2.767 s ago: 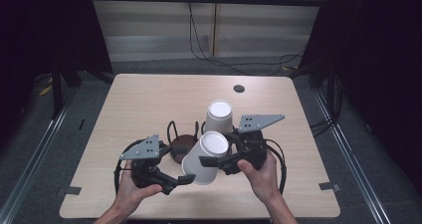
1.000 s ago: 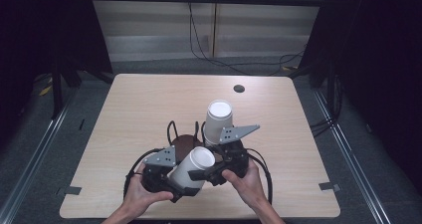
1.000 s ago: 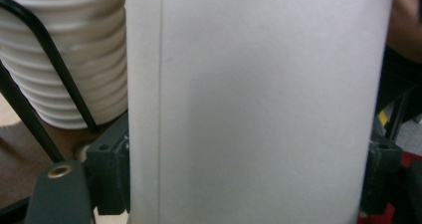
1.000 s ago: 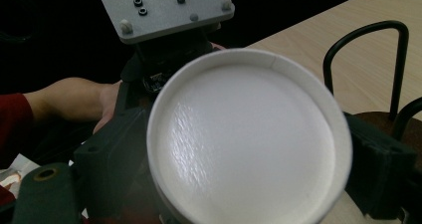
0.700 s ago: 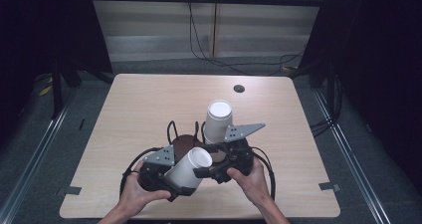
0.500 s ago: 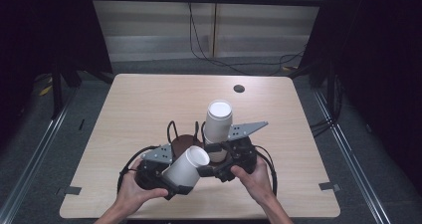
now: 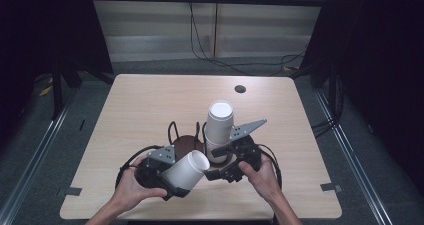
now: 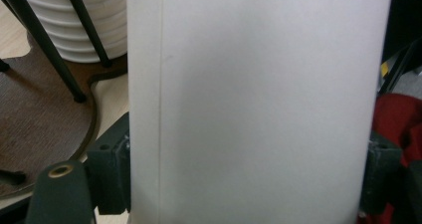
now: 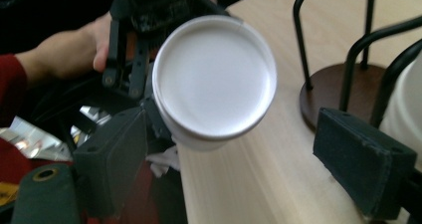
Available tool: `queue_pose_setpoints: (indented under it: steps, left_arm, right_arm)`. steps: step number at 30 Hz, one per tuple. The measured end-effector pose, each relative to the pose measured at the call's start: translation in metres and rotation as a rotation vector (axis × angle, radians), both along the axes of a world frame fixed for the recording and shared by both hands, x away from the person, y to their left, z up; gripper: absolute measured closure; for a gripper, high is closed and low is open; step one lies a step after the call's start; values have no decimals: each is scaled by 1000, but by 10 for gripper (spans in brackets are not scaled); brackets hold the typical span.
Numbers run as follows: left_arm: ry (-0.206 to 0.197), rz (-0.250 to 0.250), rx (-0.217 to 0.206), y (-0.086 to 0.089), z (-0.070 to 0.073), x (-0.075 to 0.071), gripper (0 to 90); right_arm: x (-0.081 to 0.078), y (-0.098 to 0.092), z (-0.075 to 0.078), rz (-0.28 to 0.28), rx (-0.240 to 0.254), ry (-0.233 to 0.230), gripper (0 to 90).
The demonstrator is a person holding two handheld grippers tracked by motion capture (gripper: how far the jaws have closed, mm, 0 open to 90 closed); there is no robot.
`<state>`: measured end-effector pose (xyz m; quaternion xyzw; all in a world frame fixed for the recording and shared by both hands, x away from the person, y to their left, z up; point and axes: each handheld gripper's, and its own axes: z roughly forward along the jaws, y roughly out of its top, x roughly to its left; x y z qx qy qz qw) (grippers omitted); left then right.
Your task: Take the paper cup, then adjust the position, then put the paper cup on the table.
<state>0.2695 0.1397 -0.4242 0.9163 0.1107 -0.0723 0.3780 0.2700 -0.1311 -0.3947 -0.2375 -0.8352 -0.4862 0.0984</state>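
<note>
**Left hand-held gripper clamps a white cup near the bench's front edge**

The left hand-held gripper (image 7: 172, 182) is closed on a white paper cup (image 7: 186, 169). In the left gripper view its two black jaws press on either side of the cup's wall (image 8: 259, 104), which runs up the middle of that view with a straight seam down its left part. From above, the cup lies tilted, its closed base pointing up and toward the right hand-held gripper, its other end buried between the jaws. It is held clear of the bench (image 7: 130, 115), above the front edge and a little left of the middle.

The right hand-held gripper (image 7: 227, 172) sits just right of the cup, aimed toward it. Its jaws stand wide apart with nothing between the pads: in the right gripper view the cup's round white base (image 9: 214, 77) faces the camera beyond the left jaw, with the left hand-held gripper (image 9: 144, 50) and the hand behind it.

Just behind both hand-held grippers, near the middle of the bench, stands a dark brown round base with black wire uprights, a cup rack (image 7: 187, 140). A stack of white cups (image 7: 219, 125) sits upside down on its right part, just beside the right hand-held gripper; the left gripper view shows the ribbed rims of this stack (image 8: 74, 30) behind two black wires.

Toward the bench's back edge, right of the middle, is a small dark round hole (image 7: 240, 89).
</note>
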Motion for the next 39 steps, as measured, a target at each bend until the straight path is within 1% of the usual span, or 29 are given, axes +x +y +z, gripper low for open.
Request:
queue_pose_setpoints:
  steps: [1,2,3,4,6,8,9,10,11,12,15,16,17,20,22,23,24,26,27,28,29,30,31,32,33,34,36,37,39]
  left_arm:
    - [-14,-7,19,0,1,0,193]
    - [-16,-11,26,0,1,0,193]
    - [-12,-3,28,-1,2,0,193]
    - [-9,3,34,-1,1,0,193]
    - [-13,-3,58,-1,1,1,193]
    - [-15,-8,81,-2,1,0,193]
    - [-13,-11,90,-3,1,0,193]
    - [-13,-20,94,-4,1,0,193]
    - [-11,-25,105,-5,1,-1,193]
    - [-14,-29,114,-7,0,-1,193]
    - [-18,-44,136,-8,-1,-3,194]
    - [-18,-44,141,-9,-1,-3,193]
    - [-10,-51,146,-9,-1,-3,193]
    - [-4,-54,164,-10,-2,-2,193]
    - [-1,-55,175,-11,-3,-1,193]
    - [-11,-70,190,-12,-2,0,193]
    - [-23,-74,196,-12,-2,0,193]
    - [-25,-73,203,-13,-1,2,193]
    - [-29,-82,208,-13,0,2,194]
    - [-24,-81,212,-14,1,2,193]
    - [-28,-93,224,-16,2,2,193]
    - [-35,-96,234,-18,3,1,193]
    - [-47,-99,244,-20,4,2,193]
    - [-68,-109,260,-21,6,2,193]
    - [-80,-107,268,-22,6,2,193]
    - [-82,-118,280,-22,8,4,193]
    - [-65,-121,296,-23,7,5,193]
    - [-61,-134,314,-24,7,6,193]
    - [-61,-148,335,-27,6,7,193]
  right_arm:
    - [0,1,-1,11,-15,6,137]
    - [-1,2,-2,18,-32,7,138]
    - [-1,3,-3,26,-50,7,138]
    - [-1,3,-3,29,-59,7,138]
    - [-2,3,-4,39,-73,-1,138]
    - [-3,3,-5,41,-84,3,139]
    - [-3,4,-6,43,-108,3,143]
    - [-3,6,-8,60,-140,12,146]
    - [-3,7,-9,77,-161,23,155]
    - [-3,9,-11,82,-175,24,159]
    - [-3,12,-14,96,-203,36,160]
    - [-3,13,-15,98,-210,32,161]
    - [-3,14,-15,96,-219,32,161]
    - [-4,15,-15,90,-243,30,161]
    - [-3,16,-15,97,-249,26,161]
    - [-3,16,-15,96,-254,29,161]
    - [-2,16,-14,88,-262,27,161]
    - [-2,16,-10,82,-284,12,161]
    - [-2,15,-9,83,-281,11,161]
    - [-1,14,-8,90,-270,15,162]
    - [1,14,-8,95,-274,17,163]
    - [2,14,-8,92,-289,17,165]
    - [4,14,-8,94,-296,7,166]
    - [6,14,-9,95,-300,4,166]
    - [7,14,-9,100,-300,12,166]
    - [7,15,-10,105,-299,2,167]
    - [6,16,-11,110,-311,-23,168]
    - [6,16,-11,116,-309,-30,174]
    - [5,16,-10,138,-300,-21,189]
